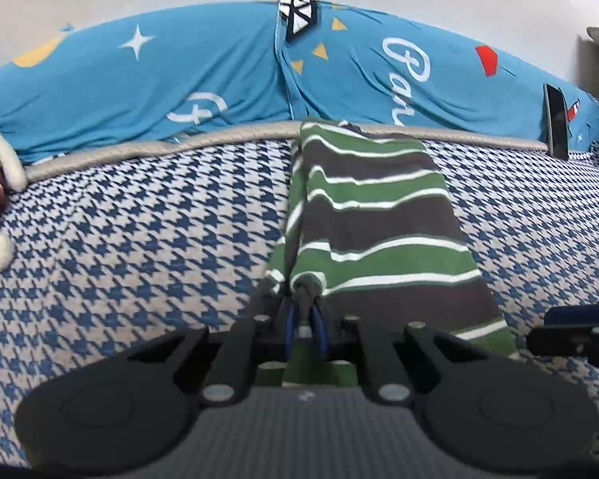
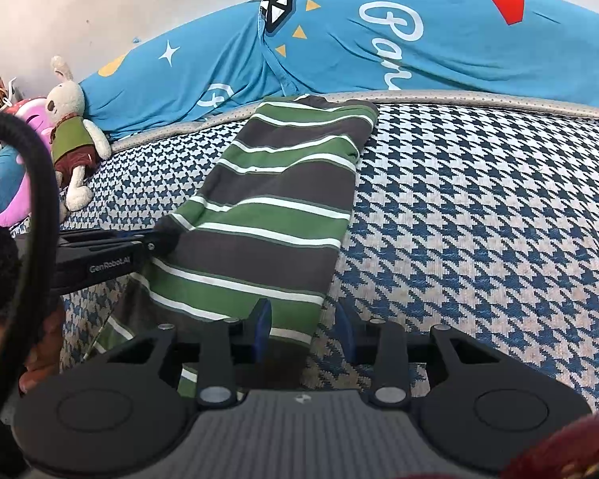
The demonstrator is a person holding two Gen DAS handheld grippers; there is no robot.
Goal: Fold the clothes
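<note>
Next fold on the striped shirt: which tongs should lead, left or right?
Probably left. The left tongs are already shut on the striped shirt at its near edge, lifting it. The right tongs sit open over the near corner, gripping nothing.

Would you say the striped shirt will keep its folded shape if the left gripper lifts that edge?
Probably not. The striped shirt looks like soft knit: it bunches where the left gripper pinches it, so it should droop. It looks thin and likely light. The right gripper stands open, so the near corner is unsupported and may slide.
</note>
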